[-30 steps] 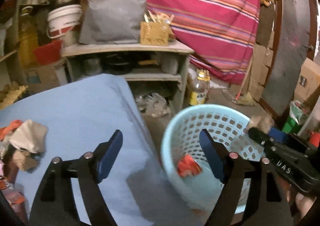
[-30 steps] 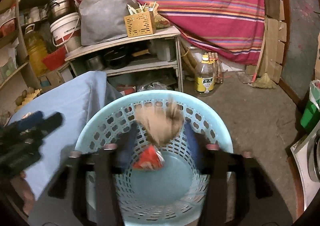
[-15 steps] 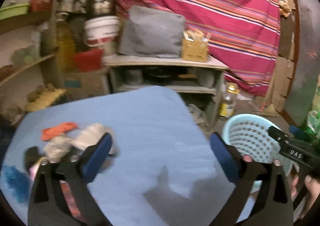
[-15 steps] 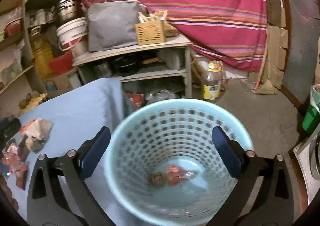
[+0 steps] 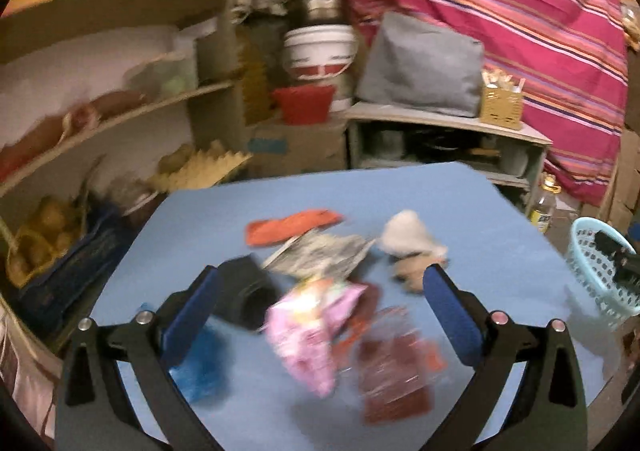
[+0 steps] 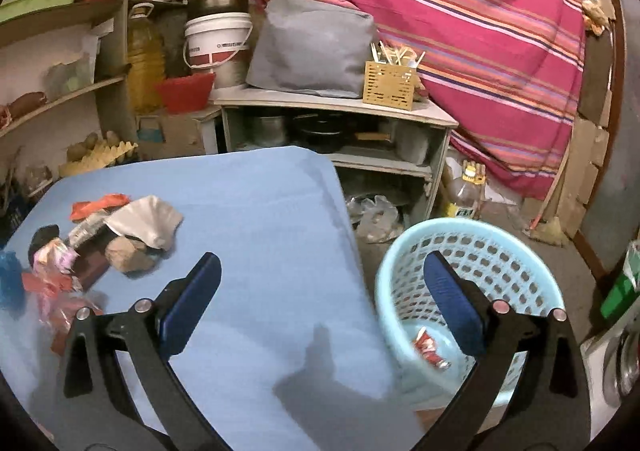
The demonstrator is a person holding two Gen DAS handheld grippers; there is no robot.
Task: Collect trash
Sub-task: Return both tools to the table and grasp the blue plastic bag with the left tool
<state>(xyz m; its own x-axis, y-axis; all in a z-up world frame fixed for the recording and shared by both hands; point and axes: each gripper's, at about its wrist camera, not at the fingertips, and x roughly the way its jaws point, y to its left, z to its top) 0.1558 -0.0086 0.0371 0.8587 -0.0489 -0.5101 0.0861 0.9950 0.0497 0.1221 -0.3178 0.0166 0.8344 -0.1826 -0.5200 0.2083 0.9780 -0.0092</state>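
Left wrist view, heavily blurred: left gripper [image 5: 320, 303] spread wide, empty, hovering over a pile of trash on the blue table [image 5: 500, 251]. Hard to separate, but roughly countable: one pink wrapper [image 5: 308, 335] between the fingers, one orange wrapper [image 5: 292, 226], one silver foil packet [image 5: 324, 257], one black box [image 5: 248, 293], one white crumpled paper [image 5: 410, 237], one dark red wrapper [image 5: 396, 375], one blue scrap [image 5: 198, 367] partly hidden behind the left finger. Light blue basket [image 5: 600, 275] cut off at the right edge, contents not visible.

Right wrist view, sharper: right gripper [image 6: 320, 301] spread, empty, straddling the table edge. Basket [image 6: 472, 251] on the floor just beside the table, holding one red wrapper [image 6: 428, 347]; rest of its bottom hidden by the right finger. Trash pile [image 6: 100, 243] at far left, partly cut off
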